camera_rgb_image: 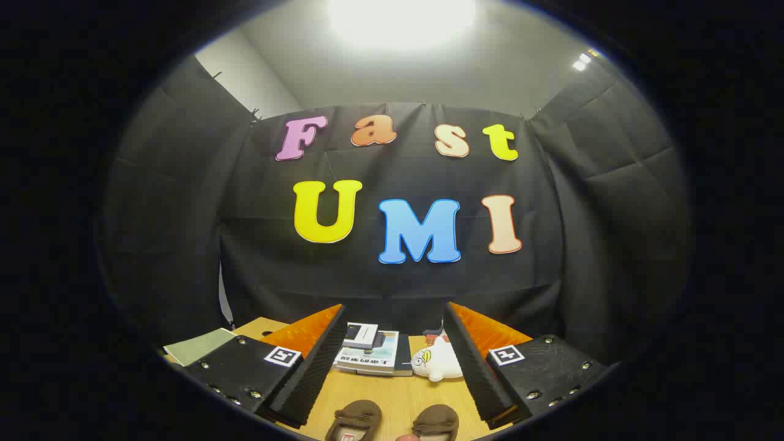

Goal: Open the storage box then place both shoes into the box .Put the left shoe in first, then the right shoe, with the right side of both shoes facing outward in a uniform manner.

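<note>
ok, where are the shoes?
Gripper view: both brown shoes sit side by side on the wooden table, between the open gripper's fingers, nearer than the books.

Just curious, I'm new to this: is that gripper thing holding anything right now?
Gripper: open, holding nothing; the two brown fabric slippers lie on the table between its fingers.

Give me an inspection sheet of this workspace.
Surface: wooden table, bare between the fingers.
Job's things: two brown shoes side by side, between the fingertips; the storage box cannot be made out.
Clutter: stacked books, white plush toy, green sheet at the table's edge.
Gripper: open, holding nothing.
Cables: nothing seen.
Surroundings: black cloth wall, ceiling light.
</note>
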`<state>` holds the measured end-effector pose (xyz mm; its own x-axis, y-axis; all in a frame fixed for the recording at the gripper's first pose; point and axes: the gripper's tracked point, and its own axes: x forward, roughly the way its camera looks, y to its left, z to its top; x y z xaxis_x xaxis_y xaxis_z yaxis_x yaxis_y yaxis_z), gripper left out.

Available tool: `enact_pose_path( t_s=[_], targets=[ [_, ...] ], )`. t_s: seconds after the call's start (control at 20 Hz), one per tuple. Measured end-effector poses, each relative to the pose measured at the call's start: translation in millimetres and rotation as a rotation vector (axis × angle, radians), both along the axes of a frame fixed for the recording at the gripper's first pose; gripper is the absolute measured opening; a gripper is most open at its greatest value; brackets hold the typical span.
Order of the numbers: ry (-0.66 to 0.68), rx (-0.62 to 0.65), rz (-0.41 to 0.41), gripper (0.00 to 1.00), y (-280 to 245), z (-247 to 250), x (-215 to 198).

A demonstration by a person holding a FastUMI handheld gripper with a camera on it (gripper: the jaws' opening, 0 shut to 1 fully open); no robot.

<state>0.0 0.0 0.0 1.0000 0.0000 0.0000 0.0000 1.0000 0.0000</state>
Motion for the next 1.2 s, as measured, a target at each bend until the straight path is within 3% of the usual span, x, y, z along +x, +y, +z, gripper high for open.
enact_pose_path(
  t_s=[0.7,1.2],
  targets=[
    [-0.021,0.025,0.018,0.96,3.2,-1.2,-17.6],
    [0.038,0.130,0.156,0.96,48.9,-32.8,-20.3]
  ],
)
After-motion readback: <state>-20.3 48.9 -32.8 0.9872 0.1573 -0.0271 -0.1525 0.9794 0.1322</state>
